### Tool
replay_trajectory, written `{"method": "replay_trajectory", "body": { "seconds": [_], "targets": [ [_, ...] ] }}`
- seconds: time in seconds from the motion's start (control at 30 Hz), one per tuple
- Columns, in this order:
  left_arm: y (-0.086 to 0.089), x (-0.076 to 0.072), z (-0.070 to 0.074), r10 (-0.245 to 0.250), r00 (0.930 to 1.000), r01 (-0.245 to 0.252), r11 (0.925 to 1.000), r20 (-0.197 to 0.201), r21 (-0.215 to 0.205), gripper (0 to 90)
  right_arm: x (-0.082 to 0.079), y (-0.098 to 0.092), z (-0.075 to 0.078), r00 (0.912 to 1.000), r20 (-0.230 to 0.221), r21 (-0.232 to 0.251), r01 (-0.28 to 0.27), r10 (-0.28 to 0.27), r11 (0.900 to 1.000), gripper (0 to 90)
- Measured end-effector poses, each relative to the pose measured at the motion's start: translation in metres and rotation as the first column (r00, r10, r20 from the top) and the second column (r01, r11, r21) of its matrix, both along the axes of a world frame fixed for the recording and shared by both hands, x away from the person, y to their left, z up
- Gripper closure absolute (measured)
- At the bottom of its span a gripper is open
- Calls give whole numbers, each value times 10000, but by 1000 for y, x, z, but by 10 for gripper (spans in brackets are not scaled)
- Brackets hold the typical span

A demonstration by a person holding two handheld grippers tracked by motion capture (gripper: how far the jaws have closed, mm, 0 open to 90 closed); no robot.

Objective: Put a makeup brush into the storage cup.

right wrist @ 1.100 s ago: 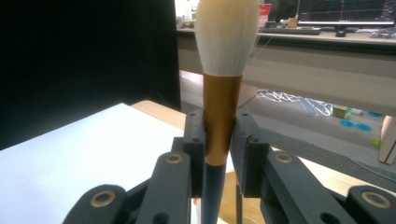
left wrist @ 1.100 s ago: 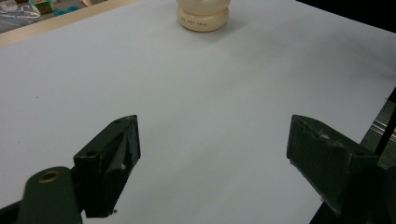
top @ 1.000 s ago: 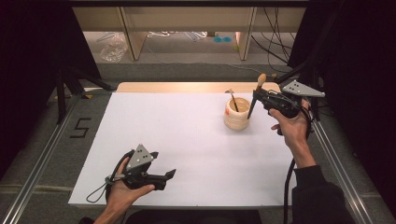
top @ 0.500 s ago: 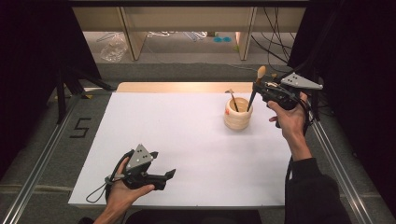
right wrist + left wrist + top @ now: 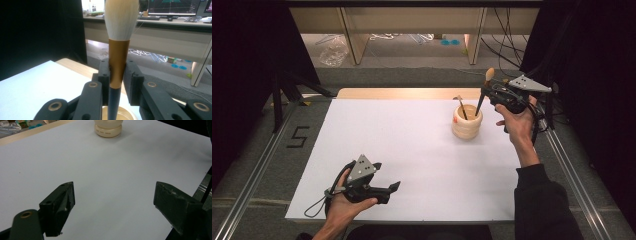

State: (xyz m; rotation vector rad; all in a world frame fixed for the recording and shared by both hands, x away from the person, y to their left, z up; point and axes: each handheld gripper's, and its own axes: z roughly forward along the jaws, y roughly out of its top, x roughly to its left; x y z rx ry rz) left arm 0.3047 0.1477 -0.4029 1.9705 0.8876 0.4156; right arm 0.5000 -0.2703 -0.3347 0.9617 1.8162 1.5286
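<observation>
A cream ribbed cup [image 5: 466,123] stands on the white tabletop [image 5: 412,145] at the far right, with a small brush [image 5: 460,106] leaning in it. My right gripper [image 5: 485,93] hovers just right of the cup, shut on a big brush [image 5: 489,75] held upright. In the right gripper view the jaws [image 5: 117,72] clamp its gold ferrule [image 5: 119,60], white bristles [image 5: 121,18] on top, and the dark handle drops toward the cup's mouth [image 5: 125,113]. My left gripper [image 5: 384,192] rests near the front edge, open and holding nothing [image 5: 115,205], and faces the cup [image 5: 108,129].
A wooden strip [image 5: 407,93] runs along the table's far edge. Metal rails [image 5: 569,170] flank the table, and a "5" mark [image 5: 298,136] lies at the left. Beyond stand shelf legs [image 5: 354,42] and cables on the floor.
My right hand has carried the big brush left, from beside the cup to over its right rim. The left gripper has stayed still.
</observation>
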Motion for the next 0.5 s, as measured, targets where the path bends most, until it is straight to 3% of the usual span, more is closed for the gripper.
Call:
{"method": "replay_trajectory", "body": {
  "seconds": [0.5],
  "targets": [
    [0, 0, 0, -69, 10000, 69, 10000, 30, -21, 169, 11, 4, -9, 9999, -107, -155, 132, -134, 9998, 780]
  ]
}}
